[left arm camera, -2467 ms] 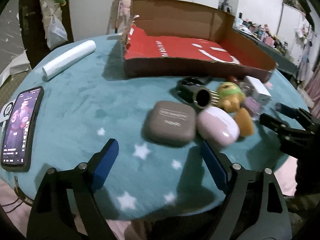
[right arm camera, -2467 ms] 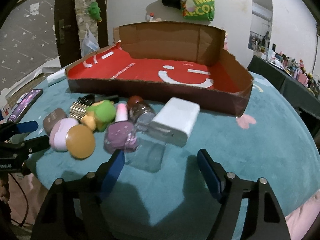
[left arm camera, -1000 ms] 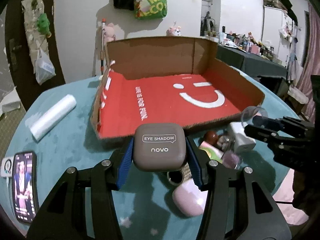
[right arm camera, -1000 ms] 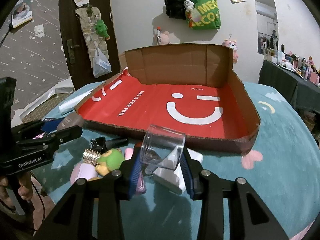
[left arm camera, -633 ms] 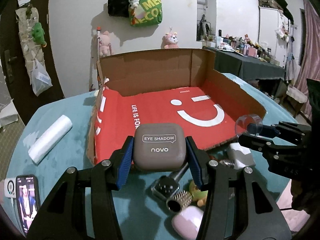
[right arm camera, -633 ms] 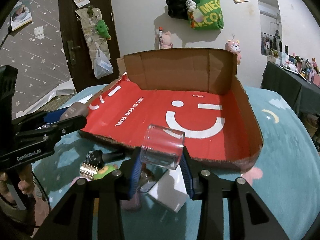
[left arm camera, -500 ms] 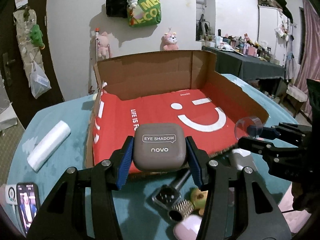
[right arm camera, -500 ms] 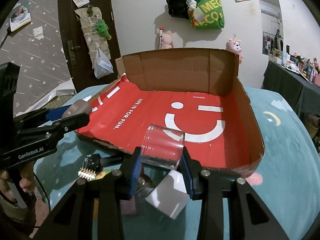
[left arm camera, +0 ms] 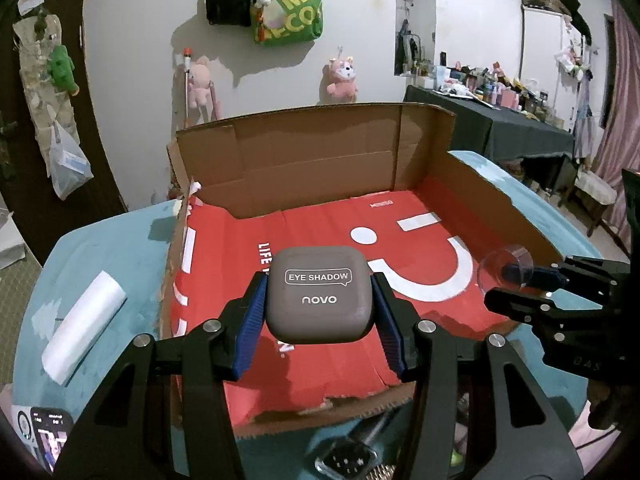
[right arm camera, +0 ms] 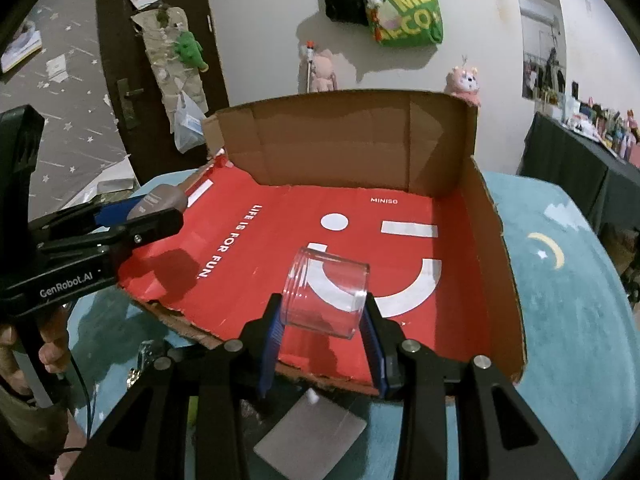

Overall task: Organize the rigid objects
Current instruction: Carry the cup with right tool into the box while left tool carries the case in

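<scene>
My left gripper (left arm camera: 319, 322) is shut on a taupe eye shadow case (left arm camera: 319, 298), held in the air above the near left part of the red-lined cardboard box (left arm camera: 320, 156). The right gripper (right arm camera: 325, 318) is shut on a clear plastic cup (right arm camera: 326, 294) lying on its side between the pads, over the box's (right arm camera: 500, 264) near edge. In the right wrist view the left gripper (right arm camera: 156, 216) with the case (right arm camera: 158, 200) hangs at the left over the box. The right gripper (left arm camera: 520, 284) holds the cup (left arm camera: 505, 272) at the right of the left wrist view.
The box sits on a round table under a teal starred cloth (right arm camera: 568, 320). A white roll (left arm camera: 82, 324) and a phone (left arm camera: 50, 438) lie left of it. A white block (right arm camera: 310, 436) and a small dark object (left arm camera: 346, 458) lie before the box. A hand (right arm camera: 48, 354) grips the left handle.
Both grippers have carried their loads forward and slightly up, from above the pile of small objects to over the near part of the box. Neither grip has changed.
</scene>
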`<act>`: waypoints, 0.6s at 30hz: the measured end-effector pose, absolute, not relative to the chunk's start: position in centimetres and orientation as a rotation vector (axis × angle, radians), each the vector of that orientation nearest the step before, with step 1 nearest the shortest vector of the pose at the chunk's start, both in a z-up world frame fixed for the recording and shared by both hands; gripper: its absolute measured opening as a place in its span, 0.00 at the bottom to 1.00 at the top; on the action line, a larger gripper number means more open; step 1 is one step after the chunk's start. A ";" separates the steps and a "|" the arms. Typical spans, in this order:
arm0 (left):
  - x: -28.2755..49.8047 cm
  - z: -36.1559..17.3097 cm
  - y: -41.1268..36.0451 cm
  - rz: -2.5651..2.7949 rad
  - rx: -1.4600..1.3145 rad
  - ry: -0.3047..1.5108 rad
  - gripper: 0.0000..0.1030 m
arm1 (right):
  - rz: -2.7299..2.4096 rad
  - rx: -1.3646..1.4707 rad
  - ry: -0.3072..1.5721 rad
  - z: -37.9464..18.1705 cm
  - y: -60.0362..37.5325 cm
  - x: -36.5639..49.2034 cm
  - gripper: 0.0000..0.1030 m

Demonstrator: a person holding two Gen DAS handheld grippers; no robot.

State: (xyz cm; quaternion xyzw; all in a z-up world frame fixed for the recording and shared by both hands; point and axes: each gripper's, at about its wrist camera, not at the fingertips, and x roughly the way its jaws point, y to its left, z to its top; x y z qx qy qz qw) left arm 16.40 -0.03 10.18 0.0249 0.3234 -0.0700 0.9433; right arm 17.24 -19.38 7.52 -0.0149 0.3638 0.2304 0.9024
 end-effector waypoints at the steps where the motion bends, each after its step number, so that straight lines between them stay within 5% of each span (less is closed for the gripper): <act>1: 16.8 10.0 0.0 -0.141 0.051 0.665 0.47 | 0.474 -0.026 0.761 7.5 -19.4 17.7 0.39; 18: 21.9 5.6 0.1 -0.153 0.021 0.808 0.47 | 0.421 -0.052 0.859 4.8 -18.7 22.0 0.39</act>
